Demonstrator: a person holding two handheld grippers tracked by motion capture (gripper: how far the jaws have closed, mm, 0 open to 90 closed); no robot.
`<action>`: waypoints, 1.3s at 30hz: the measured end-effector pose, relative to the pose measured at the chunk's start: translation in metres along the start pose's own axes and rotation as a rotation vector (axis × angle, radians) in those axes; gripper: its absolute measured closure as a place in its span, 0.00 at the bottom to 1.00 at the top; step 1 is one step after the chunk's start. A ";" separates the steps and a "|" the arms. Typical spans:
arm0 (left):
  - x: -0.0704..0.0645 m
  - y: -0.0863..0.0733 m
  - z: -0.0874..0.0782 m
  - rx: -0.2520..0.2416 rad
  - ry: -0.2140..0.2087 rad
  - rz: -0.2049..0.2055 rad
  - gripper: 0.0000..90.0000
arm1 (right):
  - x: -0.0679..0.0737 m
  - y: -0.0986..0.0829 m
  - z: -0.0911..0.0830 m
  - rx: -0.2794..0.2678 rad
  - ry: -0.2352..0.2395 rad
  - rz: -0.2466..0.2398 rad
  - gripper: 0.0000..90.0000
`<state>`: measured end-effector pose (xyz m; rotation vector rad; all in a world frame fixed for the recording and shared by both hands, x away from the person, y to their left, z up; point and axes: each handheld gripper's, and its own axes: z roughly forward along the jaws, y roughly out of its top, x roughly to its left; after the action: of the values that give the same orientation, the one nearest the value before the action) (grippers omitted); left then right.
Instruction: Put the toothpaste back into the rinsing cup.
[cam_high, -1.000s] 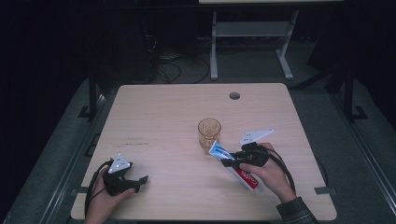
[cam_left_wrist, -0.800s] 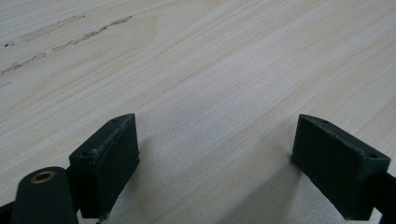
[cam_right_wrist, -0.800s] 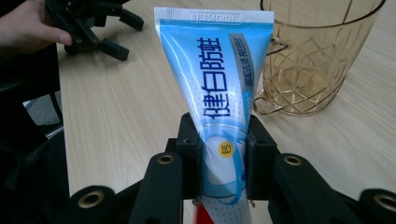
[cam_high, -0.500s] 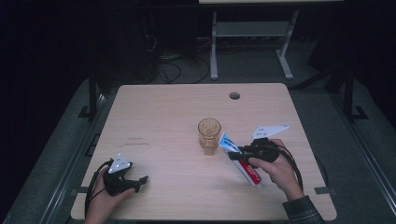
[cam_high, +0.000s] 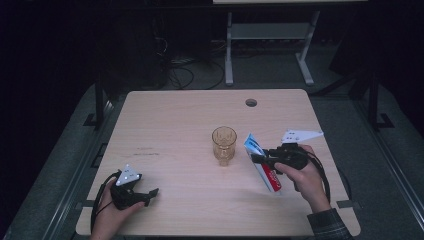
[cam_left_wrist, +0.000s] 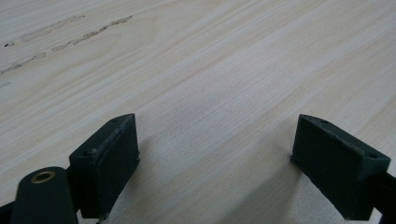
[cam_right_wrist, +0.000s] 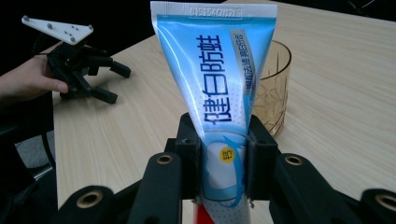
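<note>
My right gripper (cam_high: 257, 158) (cam_right_wrist: 224, 161) is shut on a blue, white and red toothpaste tube (cam_high: 262, 162) (cam_right_wrist: 219, 88), gripping it across its middle. The tube's flat crimped end points up toward an amber glass tumbler (cam_high: 223, 145) (cam_right_wrist: 272, 86), which stands upright near the table's middle, just left of the tube. My left gripper (cam_high: 151, 195) (cam_left_wrist: 215, 158) rests open on the table near the front left edge, with bare wood between its jaws. It also appears far off in the right gripper view, as the left gripper (cam_right_wrist: 112, 84).
The light wooden table (cam_high: 175, 120) has a round cable hole (cam_high: 251, 102) at the back right. Faint scuff marks (cam_high: 145, 151) lie on the left half. A white desk frame (cam_high: 265, 45) and cables stand on the dark floor behind.
My right gripper has carried the toothpaste tube a little to the right and away from the glass, raising its crimped end. The left gripper has stayed put.
</note>
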<state>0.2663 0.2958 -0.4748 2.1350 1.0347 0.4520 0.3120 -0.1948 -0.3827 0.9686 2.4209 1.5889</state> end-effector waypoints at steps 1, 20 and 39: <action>0.000 0.000 0.000 0.000 0.000 0.000 0.15 | -0.001 0.000 0.000 -0.004 -0.002 0.001 0.79; 0.000 0.000 0.000 0.000 0.001 0.002 0.15 | -0.010 0.029 -0.014 -0.096 -0.061 -0.021 0.79; 0.000 0.000 0.000 0.001 -0.001 0.003 0.15 | -0.013 0.073 -0.005 -0.132 -0.088 -0.056 0.79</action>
<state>0.2661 0.2959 -0.4747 2.1377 1.0311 0.4520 0.3538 -0.1873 -0.3218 0.9198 2.2341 1.6271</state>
